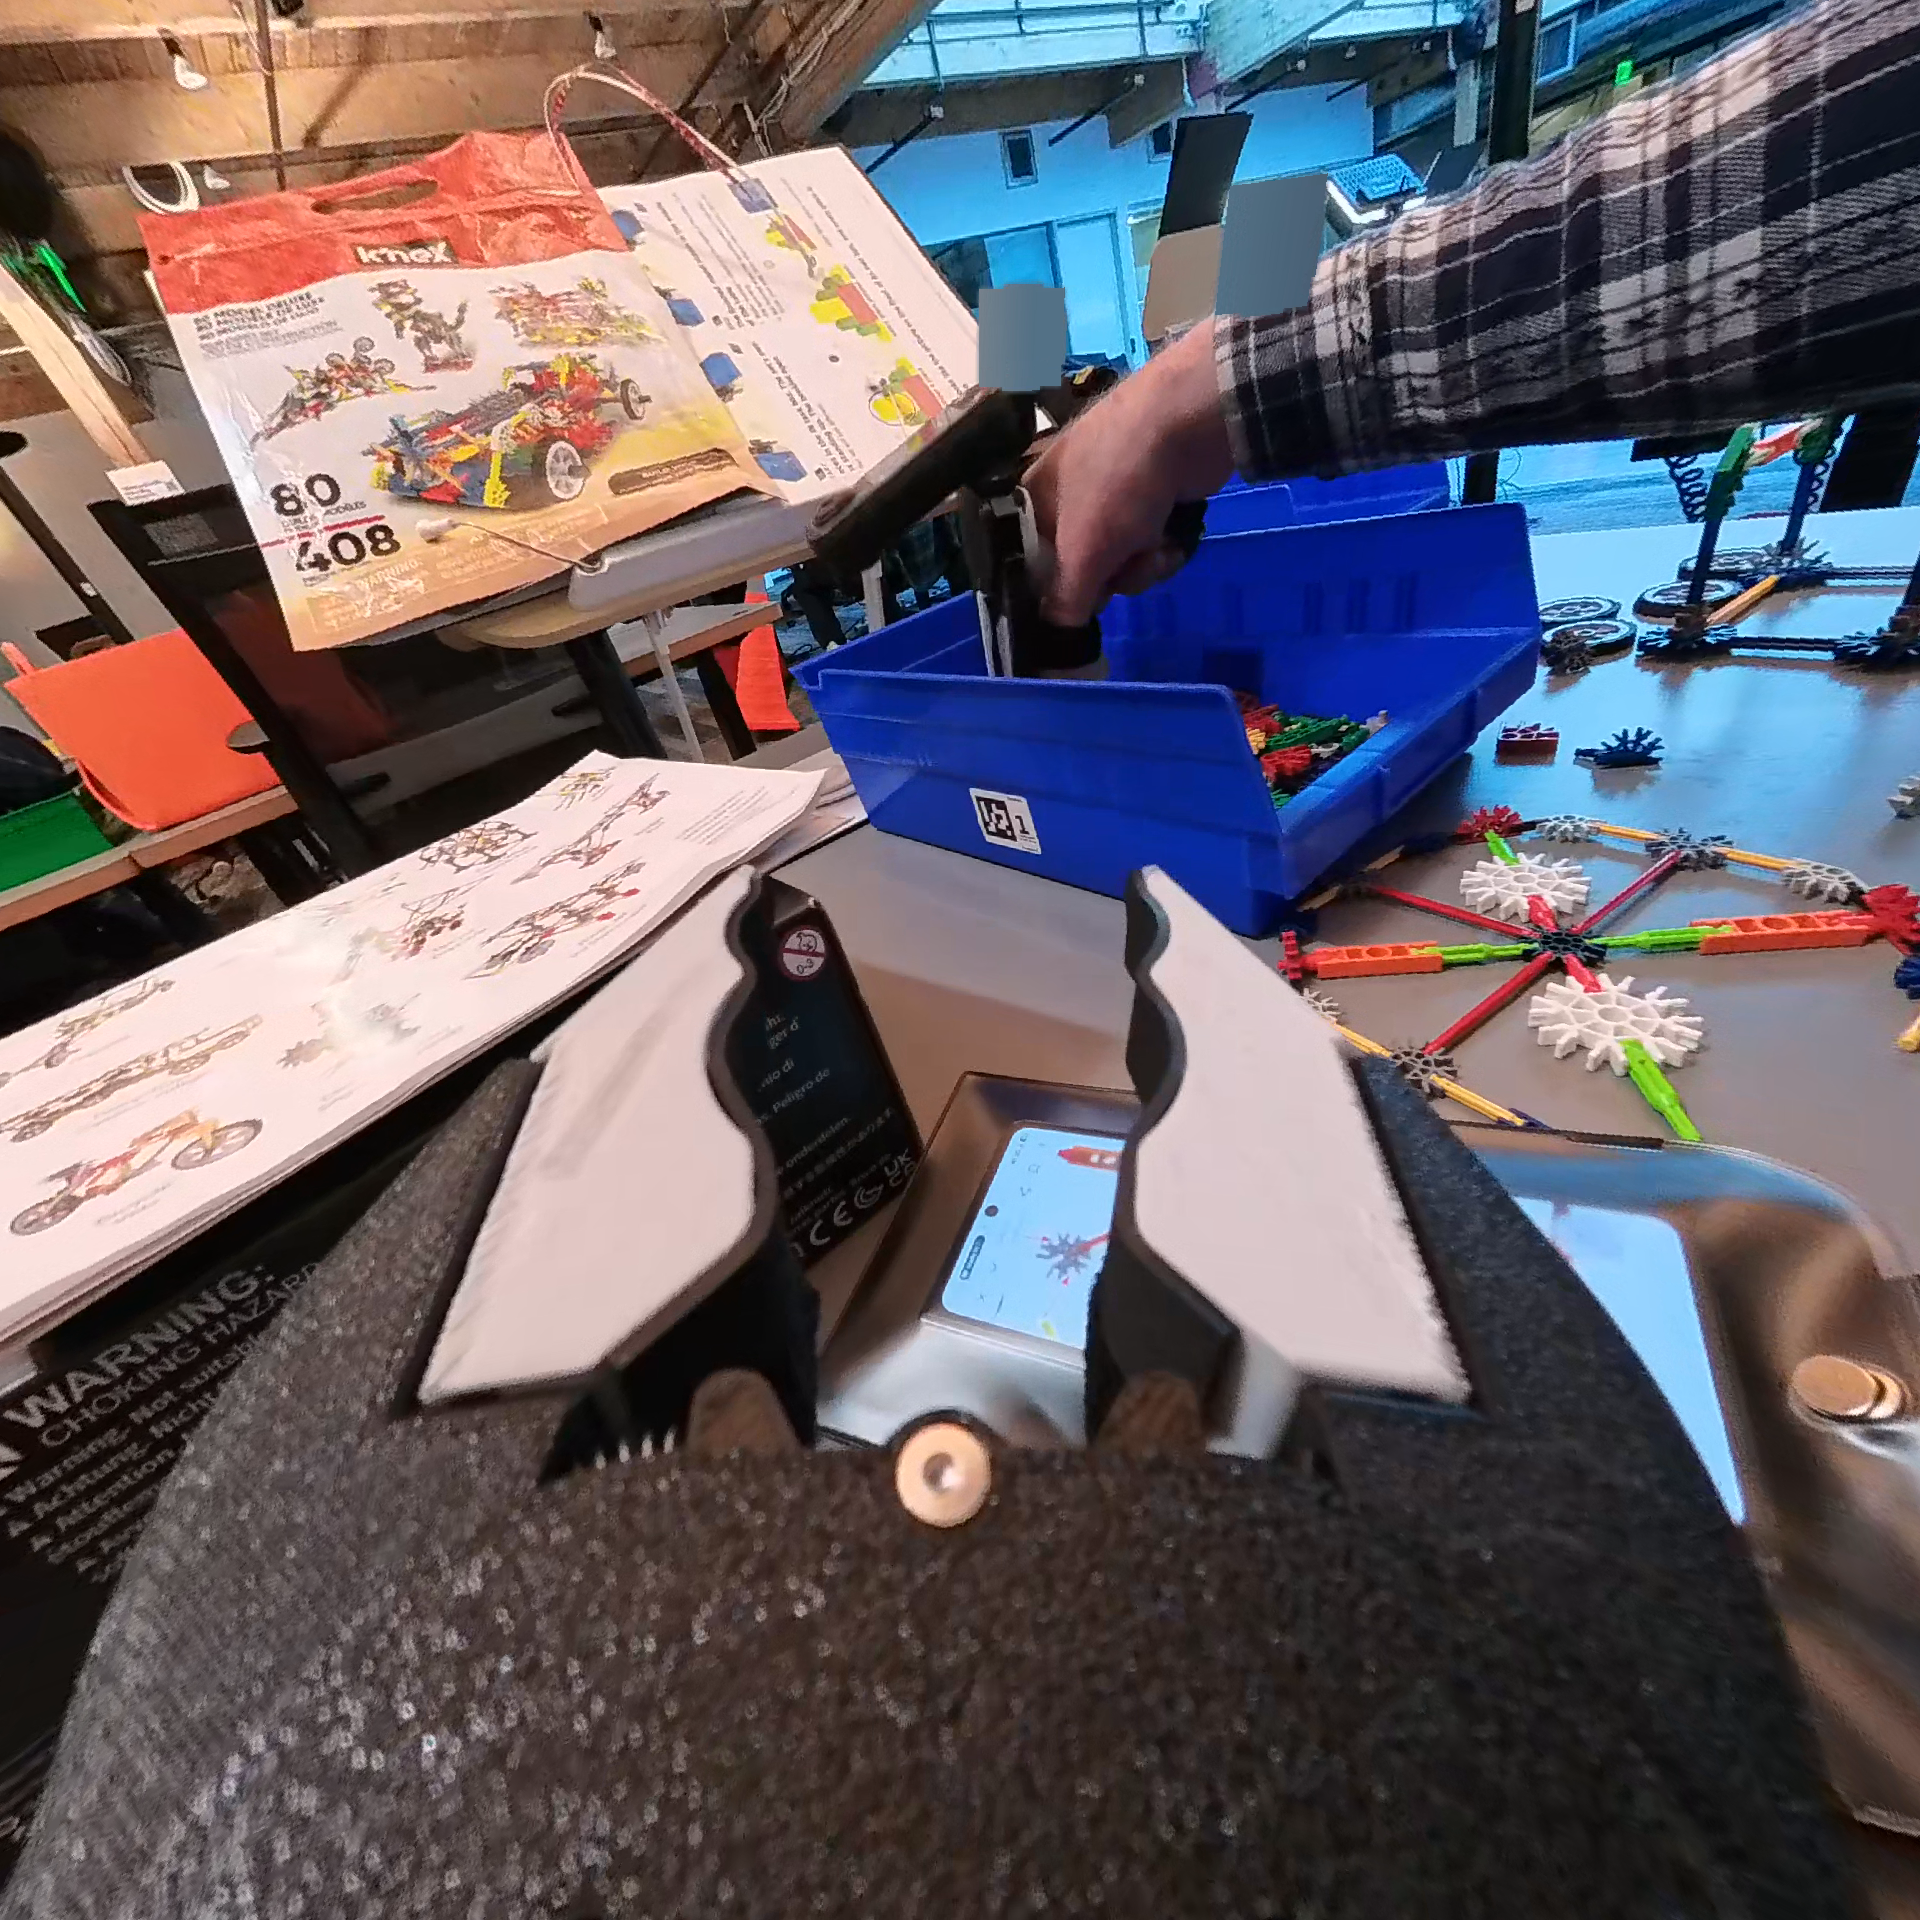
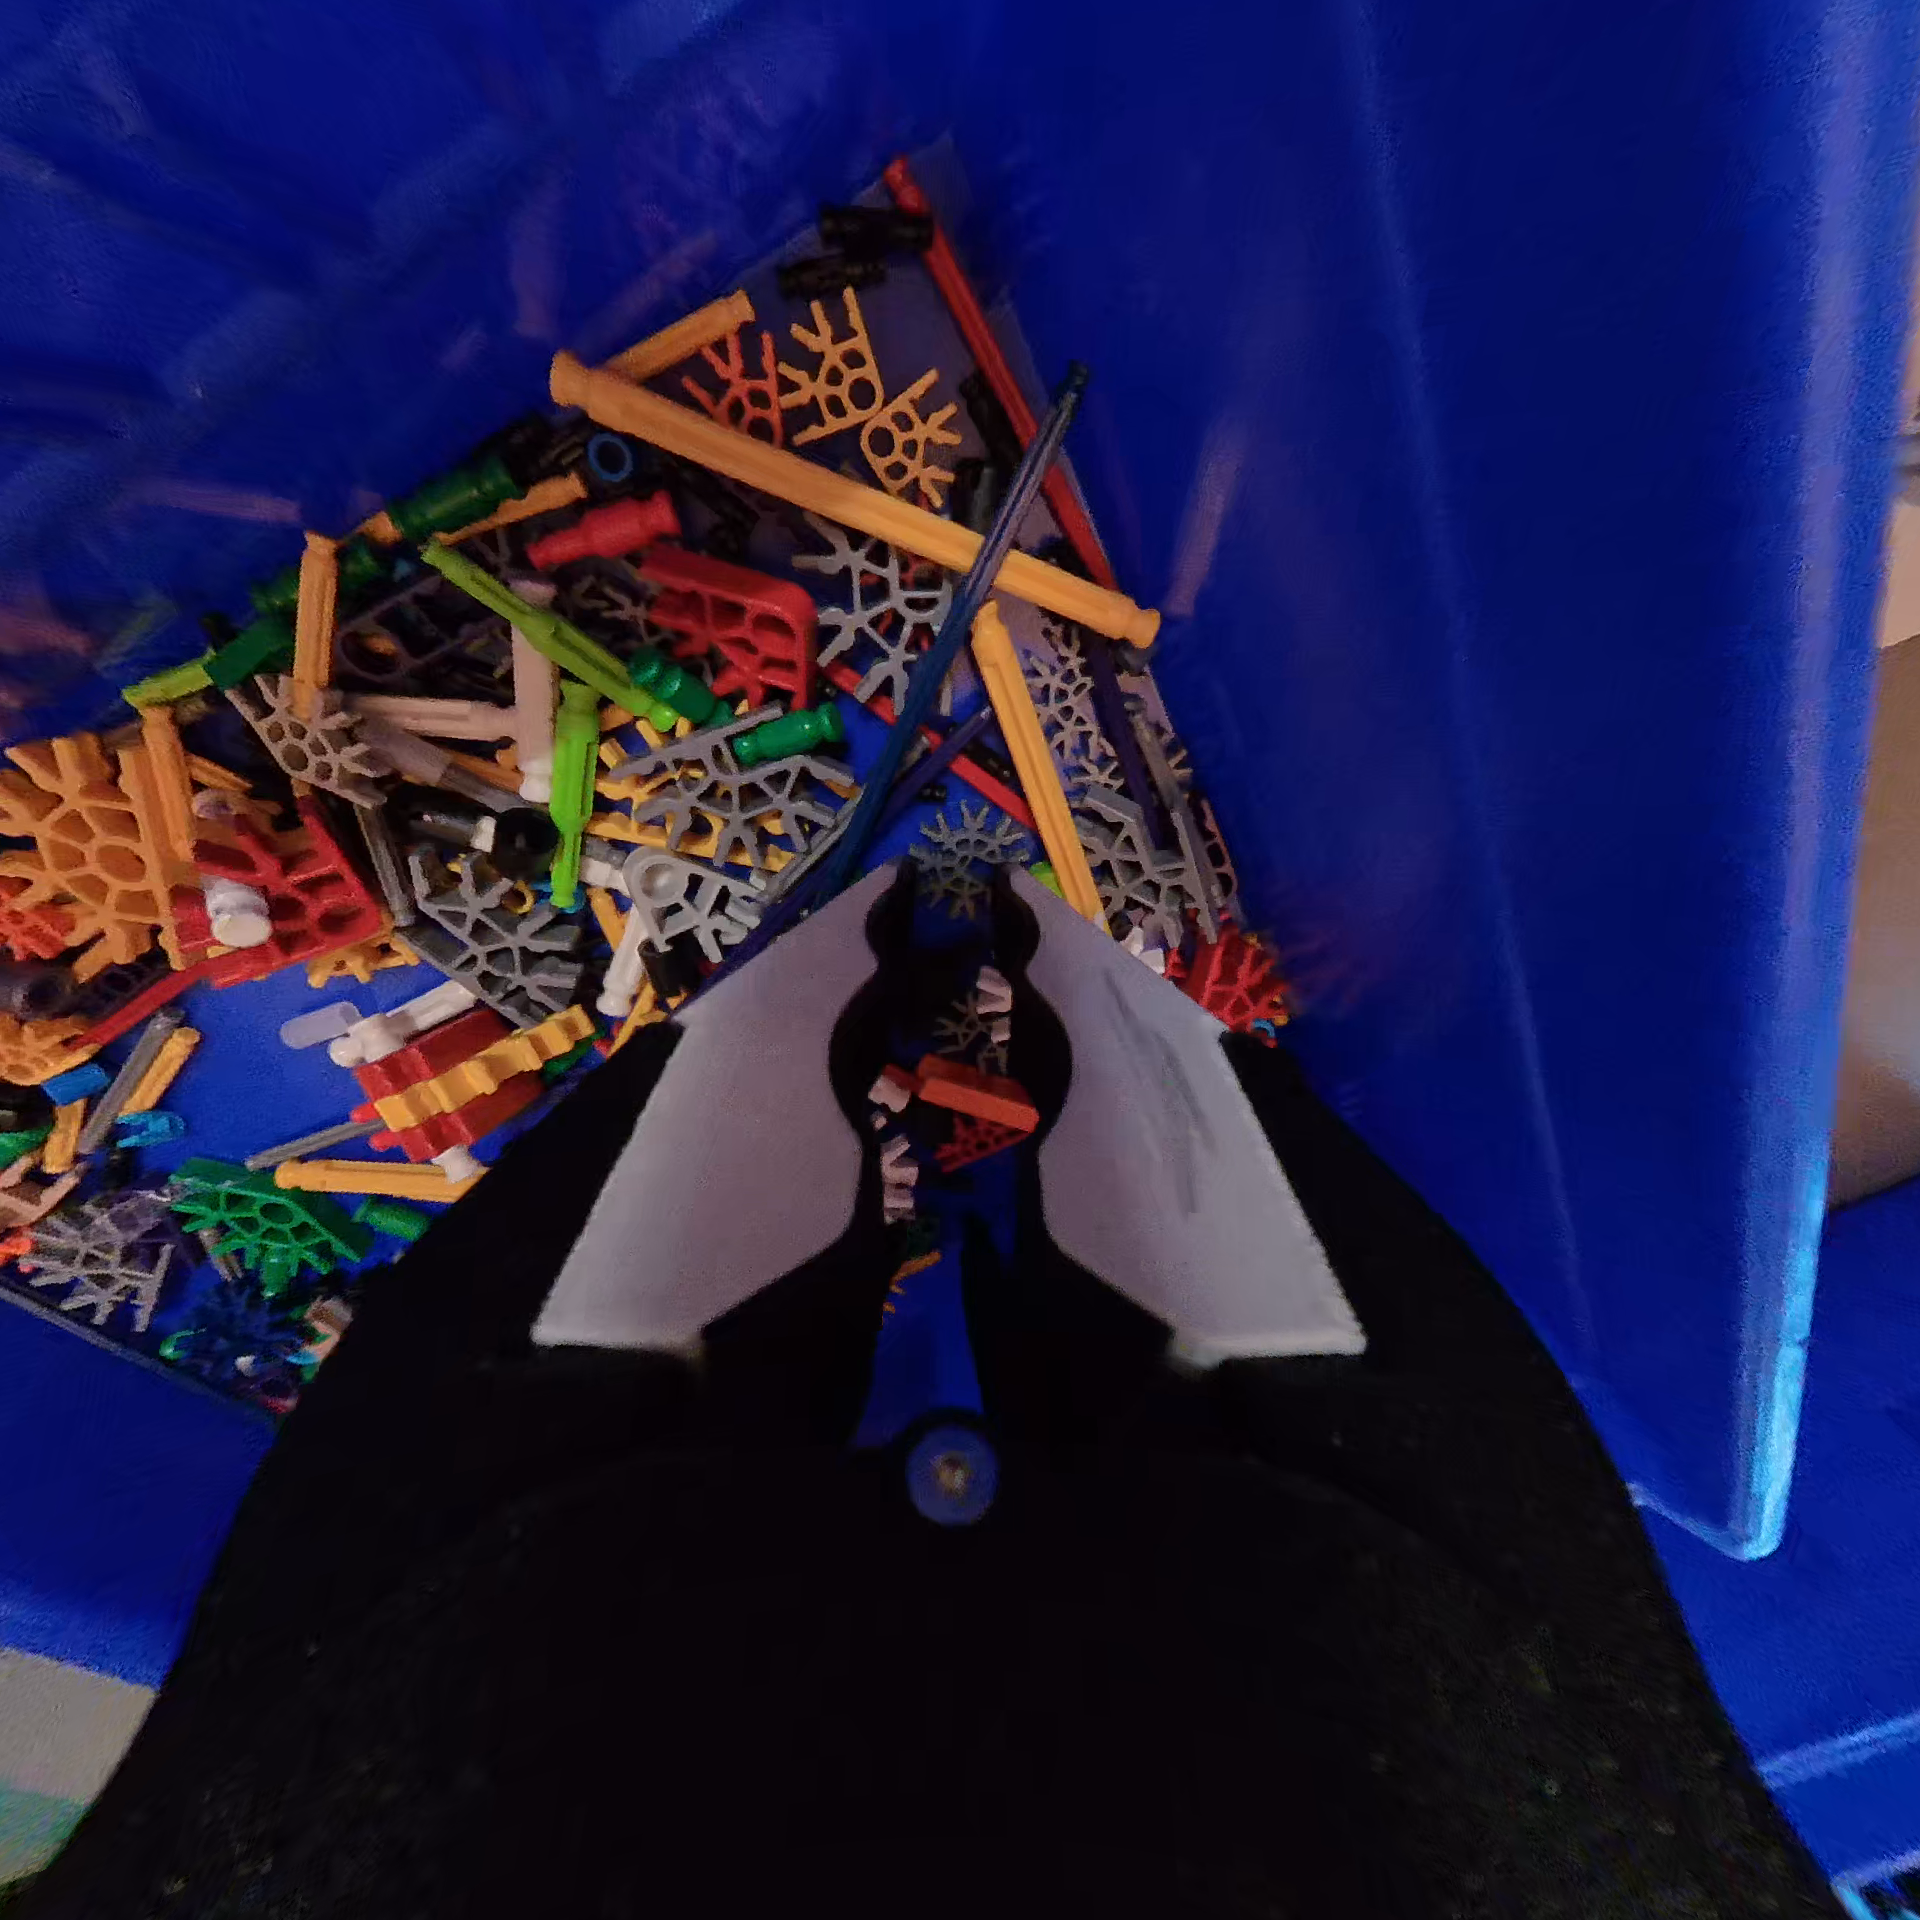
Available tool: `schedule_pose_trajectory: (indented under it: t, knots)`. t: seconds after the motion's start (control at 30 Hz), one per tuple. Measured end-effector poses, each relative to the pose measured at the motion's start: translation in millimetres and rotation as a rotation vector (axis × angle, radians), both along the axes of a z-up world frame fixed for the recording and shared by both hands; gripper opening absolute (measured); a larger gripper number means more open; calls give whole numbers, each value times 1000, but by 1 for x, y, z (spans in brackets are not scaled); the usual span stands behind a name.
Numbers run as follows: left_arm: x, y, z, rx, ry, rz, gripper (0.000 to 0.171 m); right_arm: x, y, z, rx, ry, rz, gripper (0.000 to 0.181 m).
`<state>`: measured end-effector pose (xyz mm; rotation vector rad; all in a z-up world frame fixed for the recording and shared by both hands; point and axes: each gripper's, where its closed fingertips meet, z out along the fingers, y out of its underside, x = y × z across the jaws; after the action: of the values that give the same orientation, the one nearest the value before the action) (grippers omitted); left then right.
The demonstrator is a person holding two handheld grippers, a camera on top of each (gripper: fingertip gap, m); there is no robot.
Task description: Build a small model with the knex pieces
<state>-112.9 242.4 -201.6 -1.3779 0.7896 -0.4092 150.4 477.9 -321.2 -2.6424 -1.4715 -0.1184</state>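
My left gripper is open and empty, low over the grey table. A black box stands by its left finger and a lit phone screen lies under it. My right gripper reaches down into the blue bin of loose construction-toy rods and connectors. Its fingers are almost together, with the tips on either side of a grey snowflake connector. In the left wrist view a hand in a plaid sleeve holds the right gripper inside the bin.
A flat spoked model of rods and white connectors lies right of the bin. An open instruction booklet lies on the left. A stand holds the toy's packaging behind. A partly built model stands at the far right. Left tips to right tips: about 40 cm.
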Motion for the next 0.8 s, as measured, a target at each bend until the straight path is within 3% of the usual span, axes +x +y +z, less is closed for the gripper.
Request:
schedule_pose_trajectory:
  t: [0.2, 0.27, 0.43, 0.8]
  knots:
    - [2, 1, 1, 8, -2, 2, 67, 4, -8, 3, -19, -21, 16, 9]
    - [3, 2, 1, 7, -1, 1, 67, 7, -8, 3, -22, -22, 1, 21]
    - [6, 3, 0, 2, 2, 1, 68, 6, -4, 0, -12, -23, 15, 23]
    - [5, 5, 5, 17, -18, 18, 67, 9, 1, -1, 56, -64, 11, 16]
